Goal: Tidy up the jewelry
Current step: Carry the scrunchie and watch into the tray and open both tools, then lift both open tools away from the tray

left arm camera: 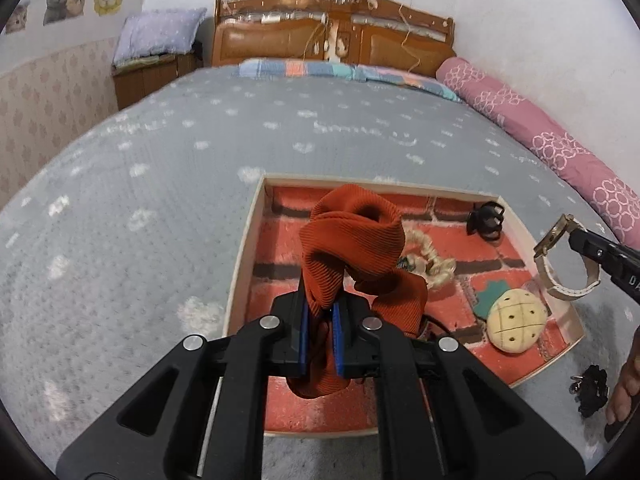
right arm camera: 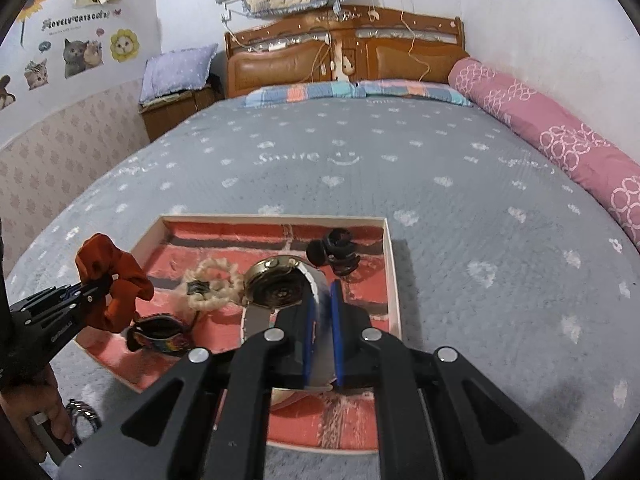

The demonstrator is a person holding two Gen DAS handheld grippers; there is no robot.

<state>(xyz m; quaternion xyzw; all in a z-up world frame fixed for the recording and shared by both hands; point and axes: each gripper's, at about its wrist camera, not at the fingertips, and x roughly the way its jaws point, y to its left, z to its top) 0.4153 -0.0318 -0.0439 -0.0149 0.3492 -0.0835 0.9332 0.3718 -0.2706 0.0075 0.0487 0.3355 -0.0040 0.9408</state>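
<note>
My left gripper (left arm camera: 320, 308) is shut on an orange scrunchie (left arm camera: 352, 240) and holds it above the shallow tray (left arm camera: 244, 240) with a red brick-pattern floor. It also shows in the right wrist view (right arm camera: 114, 280). My right gripper (right arm camera: 323, 300) is shut on the white strap of a gold-rimmed watch (right arm camera: 276, 286), over the tray (right arm camera: 394, 276). In the left wrist view the watch (left arm camera: 560, 256) hangs over the tray's right wall. In the tray lie a cream braided hair tie (left arm camera: 430, 258), a black claw clip (left arm camera: 486, 220) and a pineapple-shaped piece (left arm camera: 516, 322).
The tray rests on a grey bed cover (left arm camera: 160, 168). A black lacy item (left arm camera: 592, 390) lies on the cover right of the tray. A metal chain bracelet (right arm camera: 84, 414) lies left of the tray. A pink bolster (left arm camera: 540, 128) runs along the right wall.
</note>
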